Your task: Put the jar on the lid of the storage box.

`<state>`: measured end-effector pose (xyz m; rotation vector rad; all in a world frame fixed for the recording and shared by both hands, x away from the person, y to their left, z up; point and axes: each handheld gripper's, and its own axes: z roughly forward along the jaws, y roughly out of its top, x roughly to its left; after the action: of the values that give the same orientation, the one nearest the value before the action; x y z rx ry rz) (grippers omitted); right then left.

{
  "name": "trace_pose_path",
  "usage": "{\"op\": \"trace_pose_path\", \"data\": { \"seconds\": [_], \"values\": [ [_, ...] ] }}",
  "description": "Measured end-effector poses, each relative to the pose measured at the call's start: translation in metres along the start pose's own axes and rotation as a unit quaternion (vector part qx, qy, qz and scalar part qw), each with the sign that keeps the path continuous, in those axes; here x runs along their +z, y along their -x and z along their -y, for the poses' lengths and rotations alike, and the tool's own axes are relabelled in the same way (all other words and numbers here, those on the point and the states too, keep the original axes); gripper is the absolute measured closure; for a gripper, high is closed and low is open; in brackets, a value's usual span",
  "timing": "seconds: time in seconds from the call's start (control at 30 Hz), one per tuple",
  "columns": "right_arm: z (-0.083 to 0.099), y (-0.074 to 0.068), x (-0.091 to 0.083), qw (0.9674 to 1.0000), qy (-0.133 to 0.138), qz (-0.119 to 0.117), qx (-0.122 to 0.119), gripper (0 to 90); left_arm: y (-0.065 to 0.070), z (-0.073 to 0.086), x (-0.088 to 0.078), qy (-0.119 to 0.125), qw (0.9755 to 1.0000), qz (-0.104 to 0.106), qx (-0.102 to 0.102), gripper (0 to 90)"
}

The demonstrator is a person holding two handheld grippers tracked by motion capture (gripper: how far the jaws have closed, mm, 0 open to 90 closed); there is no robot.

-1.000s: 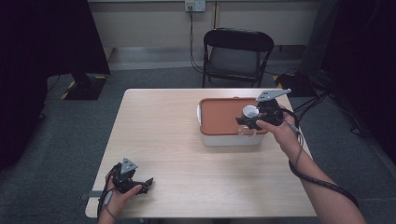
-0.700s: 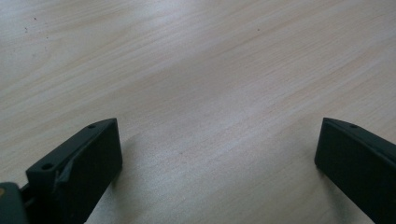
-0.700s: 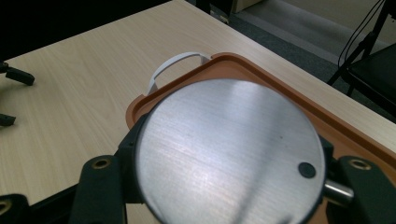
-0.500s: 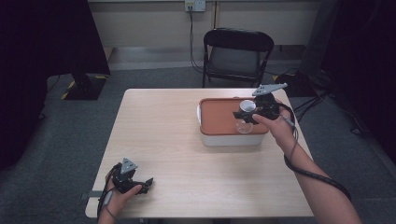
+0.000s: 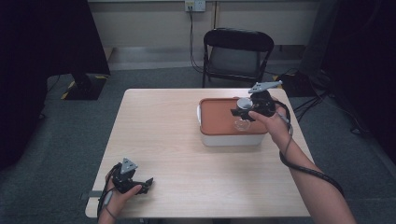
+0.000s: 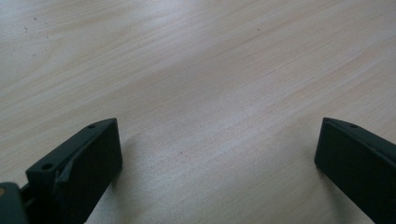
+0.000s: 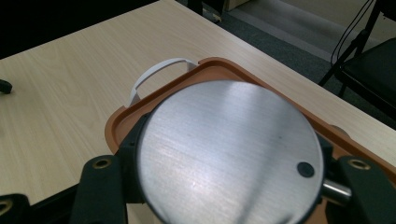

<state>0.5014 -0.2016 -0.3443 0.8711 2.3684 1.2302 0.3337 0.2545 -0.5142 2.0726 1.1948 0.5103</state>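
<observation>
My right gripper (image 5: pixel 243 111) hovers over the far right of the table, shut on a small clear jar (image 5: pixel 242 124) with a round silver lid (image 5: pixel 243 102). In the right gripper view the lid (image 7: pixel 229 149) sits between the two black jaws of that gripper (image 7: pixel 229 191) and hides the jar's body. Under it stands a white box with an orange lid (image 5: pixel 217 122), whose rim (image 7: pixel 122 122) and white handle (image 7: pixel 154 71) show. My left gripper (image 5: pixel 141 183) rests on the table's near left corner. Its jaws (image 6: pixel 217 163) stand wide open over bare wood.
The light wooden table (image 5: pixel 173 135) has open room across its middle and left. A black folding chair (image 5: pixel 238 51) stands behind the far edge. Cables trail on the grey floor at the right (image 5: pixel 322 93).
My right gripper has shifted a little to the left and toward the far side over the box, still holding the jar. The left gripper has stayed put.
</observation>
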Motion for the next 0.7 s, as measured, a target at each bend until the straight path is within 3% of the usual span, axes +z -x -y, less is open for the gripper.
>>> {"op": "trace_pose_path", "data": {
  "seconds": [0.7],
  "values": [
    [0.000,0.003,0.027,0.9999,-0.003,0.009,0.008,38.4,0.000,0.000,0.000,0.000,1.0000,0.000,0.000,0.5]
  ]
}}
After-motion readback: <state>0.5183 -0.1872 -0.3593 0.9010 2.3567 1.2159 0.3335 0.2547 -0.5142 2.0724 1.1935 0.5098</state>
